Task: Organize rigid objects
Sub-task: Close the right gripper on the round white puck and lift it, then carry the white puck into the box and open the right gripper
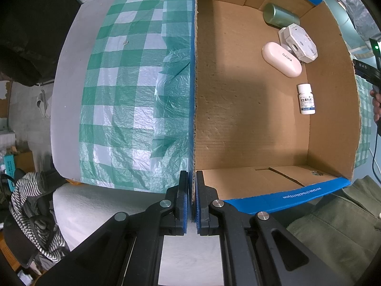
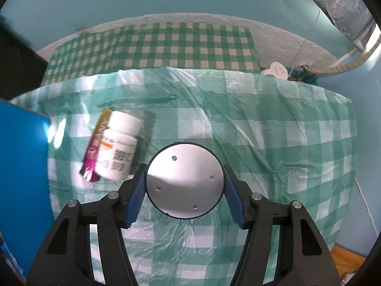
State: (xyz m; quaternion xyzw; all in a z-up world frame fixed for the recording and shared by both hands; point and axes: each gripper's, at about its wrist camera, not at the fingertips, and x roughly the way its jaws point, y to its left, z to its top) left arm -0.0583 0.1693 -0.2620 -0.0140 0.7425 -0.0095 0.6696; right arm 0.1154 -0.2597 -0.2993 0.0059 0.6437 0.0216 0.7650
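My left gripper (image 1: 191,174) is shut on the left wall of an open cardboard box (image 1: 238,128) with blue outer sides. Along the box's right side lie a green can (image 1: 281,17), a white octagonal gadget (image 1: 301,43), a white oval case (image 1: 282,59) and a small white bottle (image 1: 306,99). My right gripper (image 2: 185,166) points down over the checked cloth, its blue pads pressed against both sides of a round silver disc (image 2: 185,181). To its left on the cloth lie a white pill bottle (image 2: 119,145) and a pink-and-yellow packet (image 2: 94,147).
The green-and-white checked plastic cloth (image 2: 273,143) covers the table. The box's blue outer wall (image 2: 21,166) stands at the left of the right wrist view. A hand (image 1: 376,104) shows past the box's right wall. Striped fabric (image 1: 31,205) lies below the table's left edge.
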